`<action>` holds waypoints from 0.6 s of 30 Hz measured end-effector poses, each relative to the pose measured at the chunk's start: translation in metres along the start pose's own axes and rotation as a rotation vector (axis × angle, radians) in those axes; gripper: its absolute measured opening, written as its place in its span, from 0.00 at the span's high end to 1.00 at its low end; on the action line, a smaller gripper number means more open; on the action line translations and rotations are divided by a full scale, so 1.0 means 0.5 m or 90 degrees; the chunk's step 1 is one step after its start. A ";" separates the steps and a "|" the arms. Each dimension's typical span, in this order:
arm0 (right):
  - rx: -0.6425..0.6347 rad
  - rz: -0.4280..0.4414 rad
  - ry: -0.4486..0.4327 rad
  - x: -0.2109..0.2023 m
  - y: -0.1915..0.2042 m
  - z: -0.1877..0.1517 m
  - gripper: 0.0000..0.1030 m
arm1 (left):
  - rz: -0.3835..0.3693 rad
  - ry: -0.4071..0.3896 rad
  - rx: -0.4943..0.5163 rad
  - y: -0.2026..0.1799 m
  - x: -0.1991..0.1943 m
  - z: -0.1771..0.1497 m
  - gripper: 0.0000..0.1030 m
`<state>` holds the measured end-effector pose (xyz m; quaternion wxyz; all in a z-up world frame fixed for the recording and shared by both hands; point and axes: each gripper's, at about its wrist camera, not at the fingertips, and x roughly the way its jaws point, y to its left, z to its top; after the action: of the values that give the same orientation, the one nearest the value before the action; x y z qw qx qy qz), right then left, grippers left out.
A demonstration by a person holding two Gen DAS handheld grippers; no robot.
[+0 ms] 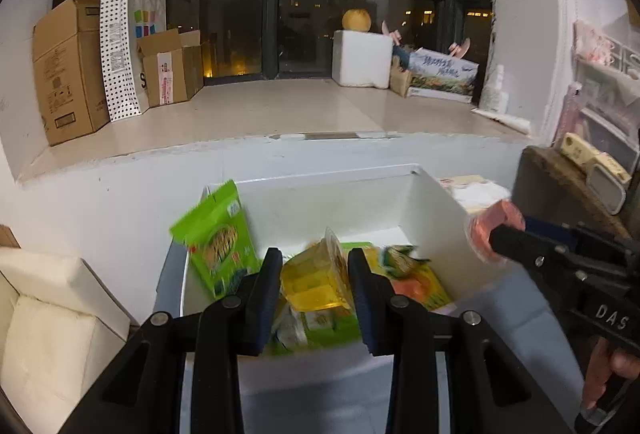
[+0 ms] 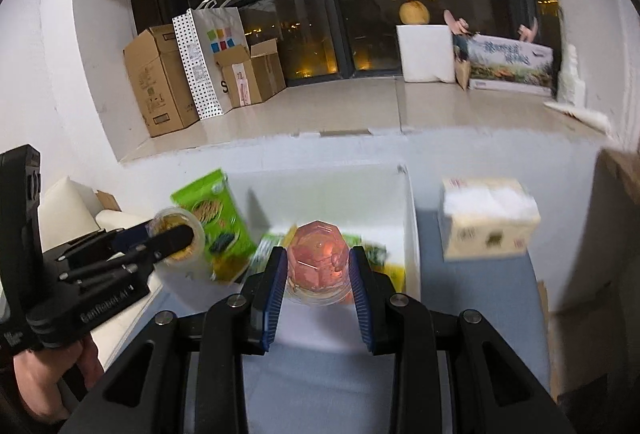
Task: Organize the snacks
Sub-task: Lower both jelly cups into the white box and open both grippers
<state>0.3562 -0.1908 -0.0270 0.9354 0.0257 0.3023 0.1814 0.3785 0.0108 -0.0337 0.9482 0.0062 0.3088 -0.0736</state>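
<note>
Two grippers are seen over a white bin, which is taken as the landmark and is set on a blue-grey surface. Behind the bin, a tiled window ledge is lined with cardboard boxes, a dotted paper bag and a white foam box. To the left of the bin a cream cushion is seen, and just to its right a taped carton is placed. Inside the bin, a green snack bag is propped against the left wall, and further packets, blurred, are piled on the floor of the bin.

Above the near part of the bin, the left gripper is clamped on a yellow jelly cup, which is pinched between its two blue pads and held clear of the packets. The right gripper is likewise closed on a pink jelly cup, which is carried at the near right side of the bin, clear of its rim, in the left wrist view. Part of a hand is seen on the right gripper's handle.
</note>
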 end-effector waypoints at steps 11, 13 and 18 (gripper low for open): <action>0.023 -0.039 0.067 0.129 -0.018 0.010 0.21 | 0.050 0.053 -0.006 0.018 0.096 -0.011 0.00; 0.034 -0.025 0.052 0.119 -0.028 0.001 0.11 | 0.041 0.058 -0.002 0.017 0.095 -0.018 0.00; 0.034 -0.041 0.047 0.093 -0.037 -0.013 0.05 | 0.039 0.057 -0.002 0.007 0.068 -0.030 0.00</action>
<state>0.3935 -0.1919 -0.0609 0.9279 0.0341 0.3420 0.1443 0.3974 0.0102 -0.0657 0.9352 0.0176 0.3509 -0.0436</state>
